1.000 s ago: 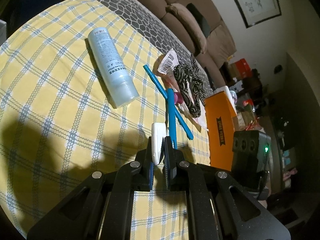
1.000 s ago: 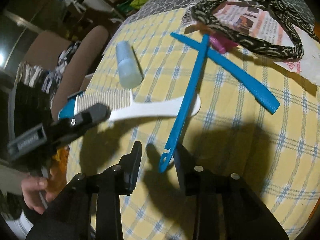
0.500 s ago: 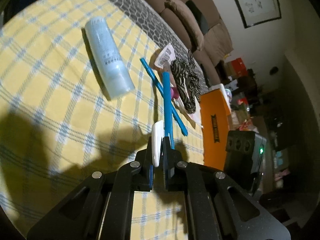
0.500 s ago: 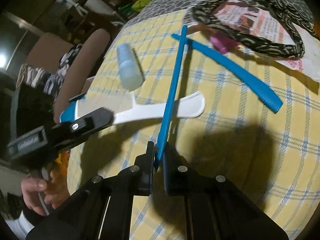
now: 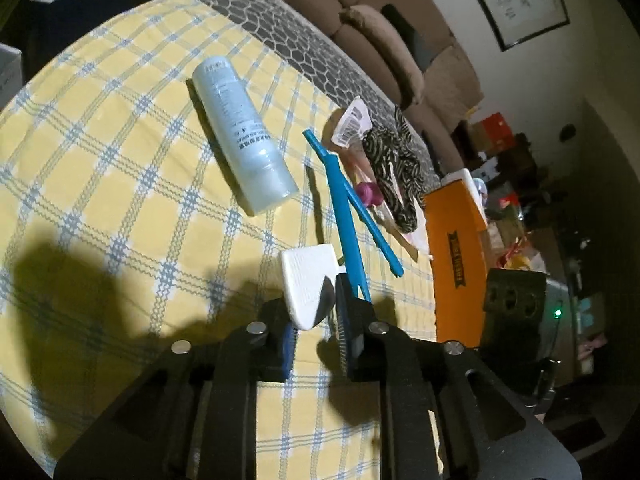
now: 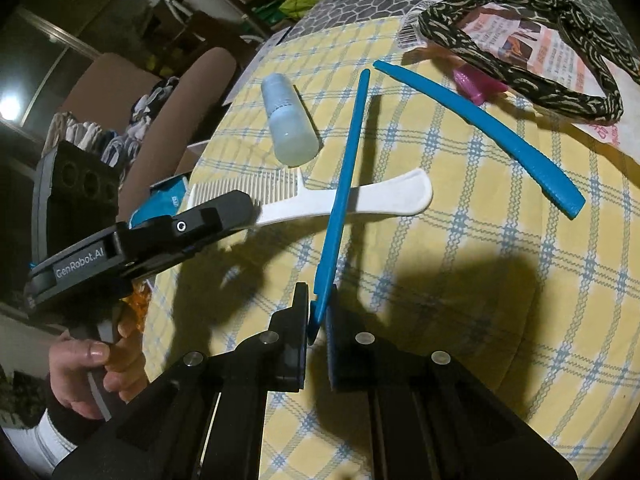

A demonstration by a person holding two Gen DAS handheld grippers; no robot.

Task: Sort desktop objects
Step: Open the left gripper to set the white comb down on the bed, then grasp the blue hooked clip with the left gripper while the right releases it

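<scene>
My left gripper [image 5: 316,312] stands with its jaws parted around the white comb [image 5: 308,280], which rests between them, tilted. In the right wrist view the left gripper [image 6: 224,216] is at the toothed end of the white comb [image 6: 360,200]. My right gripper [image 6: 318,312] is shut on a blue comb [image 6: 344,168] and holds it raised, crossing over the white comb's handle. A second blue comb [image 6: 492,136] lies on the yellow checked cloth [image 6: 480,280]. A pale blue bottle [image 5: 240,136] lies on its side.
A patterned headband [image 6: 540,60] lies on a printed leaflet [image 6: 560,52] beside a pink item [image 6: 472,84]. An orange box [image 5: 456,256] stands at the table's right edge. A brown sofa [image 5: 400,52] is behind the table.
My left gripper's jaws have parted and the white comb has tilted flat-side up between them. My right gripper stays shut on the blue comb, holding it over the white comb.
</scene>
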